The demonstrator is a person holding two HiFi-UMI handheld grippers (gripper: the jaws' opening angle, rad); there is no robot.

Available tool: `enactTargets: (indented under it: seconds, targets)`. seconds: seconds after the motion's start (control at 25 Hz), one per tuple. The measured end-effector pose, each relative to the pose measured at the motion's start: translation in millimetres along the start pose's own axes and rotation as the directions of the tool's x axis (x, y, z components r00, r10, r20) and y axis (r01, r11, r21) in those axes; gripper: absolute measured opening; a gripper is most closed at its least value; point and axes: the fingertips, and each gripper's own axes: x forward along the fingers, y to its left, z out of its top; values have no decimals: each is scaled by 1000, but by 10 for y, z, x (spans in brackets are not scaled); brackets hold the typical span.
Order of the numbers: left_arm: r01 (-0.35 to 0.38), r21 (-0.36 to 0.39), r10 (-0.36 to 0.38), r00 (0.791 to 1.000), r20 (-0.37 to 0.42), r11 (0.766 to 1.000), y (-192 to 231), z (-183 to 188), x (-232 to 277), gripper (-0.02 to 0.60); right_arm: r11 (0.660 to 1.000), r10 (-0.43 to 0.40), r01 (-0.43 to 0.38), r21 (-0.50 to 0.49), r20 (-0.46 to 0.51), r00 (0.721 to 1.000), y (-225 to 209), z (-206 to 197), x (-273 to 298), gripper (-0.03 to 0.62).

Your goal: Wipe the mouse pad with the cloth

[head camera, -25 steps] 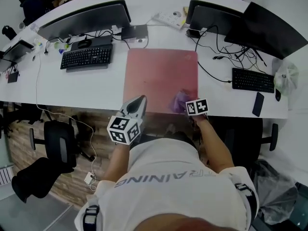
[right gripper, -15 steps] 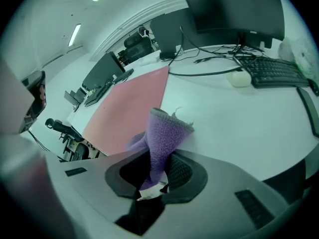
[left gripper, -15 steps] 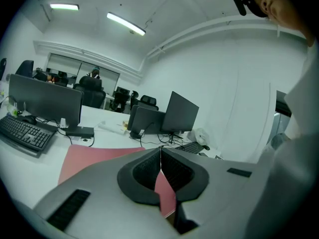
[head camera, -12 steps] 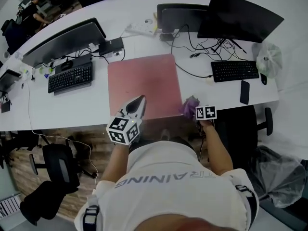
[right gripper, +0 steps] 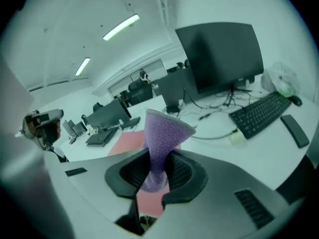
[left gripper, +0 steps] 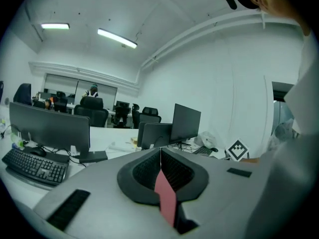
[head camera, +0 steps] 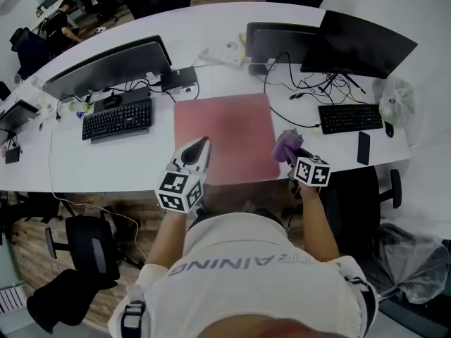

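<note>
A red mouse pad lies on the white desk in front of me. My right gripper is shut on a purple cloth, which it holds at the pad's right edge, near the front corner. In the right gripper view the cloth stands up out of the shut jaws, with the pad beyond on the left. My left gripper hovers over the pad's front left part, its jaws shut with nothing in them. A strip of the red pad shows below them.
A keyboard and a monitor stand left of the pad. On the right are another keyboard, a phone, loose cables and two monitors. A power strip lies behind the pad. An office chair stands below the desk edge.
My right gripper has carried the cloth from the pad's front right corner out to its right edge and a little farther from me. The left gripper has stayed at the pad's front left.
</note>
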Motion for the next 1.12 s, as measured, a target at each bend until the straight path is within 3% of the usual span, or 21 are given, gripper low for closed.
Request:
enactTargets:
  seconds: [0.28, 0.6, 0.76, 1.12]
  targets:
    - [-114, 62, 107, 989, 98, 992, 555, 462, -457, 31, 970, 126, -69, -234, 236, 964, 1203, 1062, -136, 94]
    - [-304, 149, 280, 946, 163, 941, 1084, 754, -1079, 32, 899, 280, -105, -424, 376, 883, 2307, 1592, -262, 91]
    - [-319, 133, 296, 940, 169, 938, 1177, 743, -1202, 32, 874, 289, -63, -482, 411, 865, 2520, 1670, -298, 86]
    - [-298, 106, 277, 945, 175, 949, 1172, 740, -1176, 32, 877, 281, -52, -477, 424, 861, 2463, 1698, -373, 86]
